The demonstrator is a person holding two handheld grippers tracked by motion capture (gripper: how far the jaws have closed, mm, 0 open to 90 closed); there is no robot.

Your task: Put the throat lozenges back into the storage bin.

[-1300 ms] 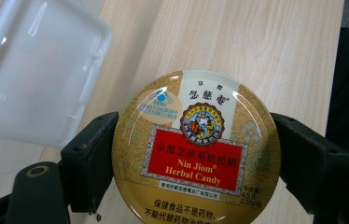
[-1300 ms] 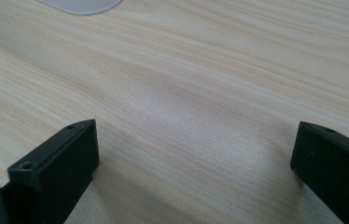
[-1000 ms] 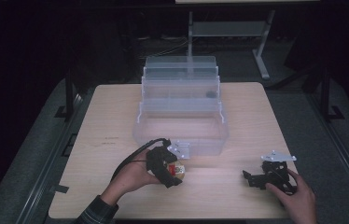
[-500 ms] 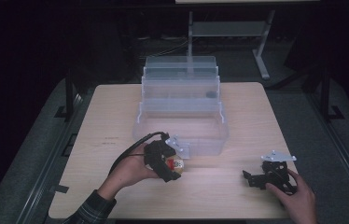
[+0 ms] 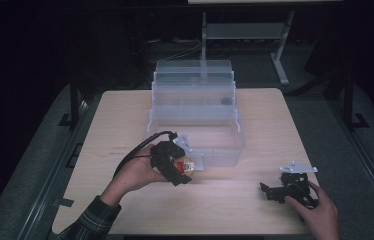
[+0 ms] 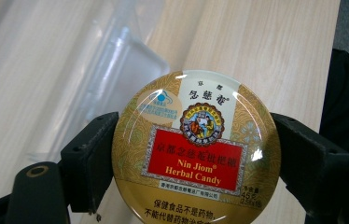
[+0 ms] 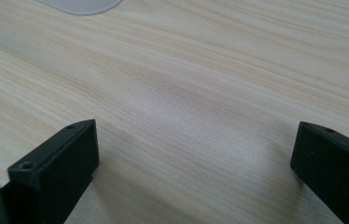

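A round gold candy tin [image 6: 196, 147] with a red "Nin Jiom Herbal Candy" label is clamped between the two black jaws of my left gripper [image 6: 193, 158]. From above, the same tin [image 5: 186, 165] and left gripper [image 5: 182, 170] hover just in front of the near wall of a clear stepped plastic organizer [image 5: 195, 107]. My right gripper [image 5: 271, 192] rests low at the table's front right, its jaws spread wide. In the right gripper view, bare wood lies between the jaws of the right gripper [image 7: 193, 168].
The light wooden table [image 5: 125, 120] carries the clear organizer at its middle and back. A small dark item [image 5: 225, 101] sits in one upper tier. A corner of clear plastic [image 7: 81, 4] lies ahead of the right gripper. Dark floor and metal frame legs [image 5: 277, 60] surround the table.
My left gripper has lifted a little and moved right and forward with the tin, closer to the organizer's front wall. The right gripper has stayed in place.
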